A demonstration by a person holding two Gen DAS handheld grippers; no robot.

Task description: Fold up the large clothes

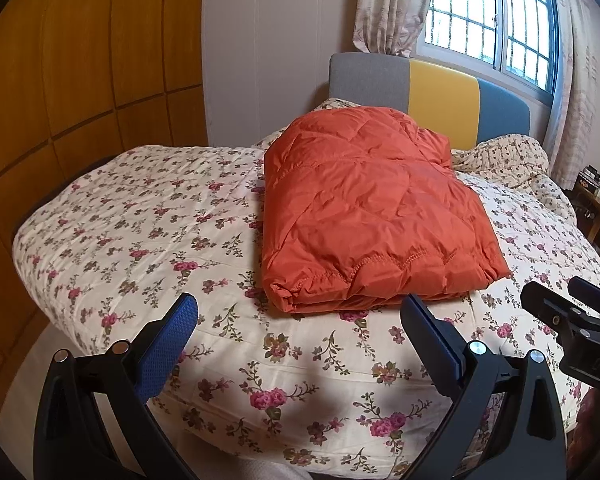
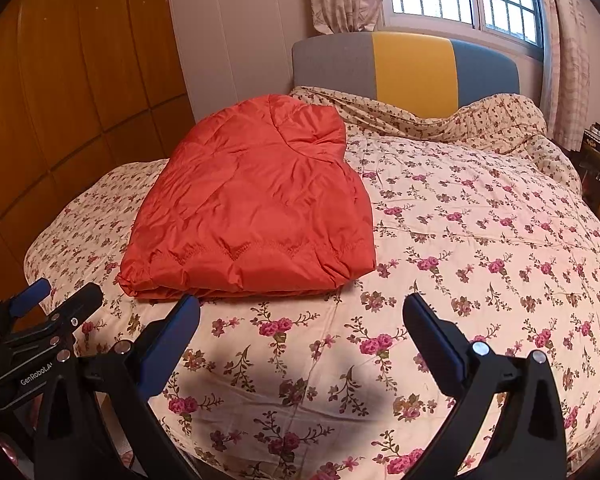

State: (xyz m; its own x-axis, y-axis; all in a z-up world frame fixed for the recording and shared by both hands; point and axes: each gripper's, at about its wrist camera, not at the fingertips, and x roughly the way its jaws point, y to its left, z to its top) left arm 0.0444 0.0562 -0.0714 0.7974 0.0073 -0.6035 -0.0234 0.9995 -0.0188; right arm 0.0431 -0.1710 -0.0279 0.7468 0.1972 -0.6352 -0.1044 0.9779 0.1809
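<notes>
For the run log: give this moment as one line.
jacket folded on bed | left gripper open | right gripper open | neither touching jacket

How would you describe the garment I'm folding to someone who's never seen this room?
Start at the bed with the floral quilt and grey-and-yellow headboard. On the quilt lies a folded orange quilted jacket, the only plain, shiny item there.

Home bedroom, floral bed [image 1: 180, 240], curtained window [image 1: 488, 20]

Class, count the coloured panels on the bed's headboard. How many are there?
3: grey panel at left, yellow panel in the middle, blue-grey panel at right. Bedding hides their lower edges.
</notes>
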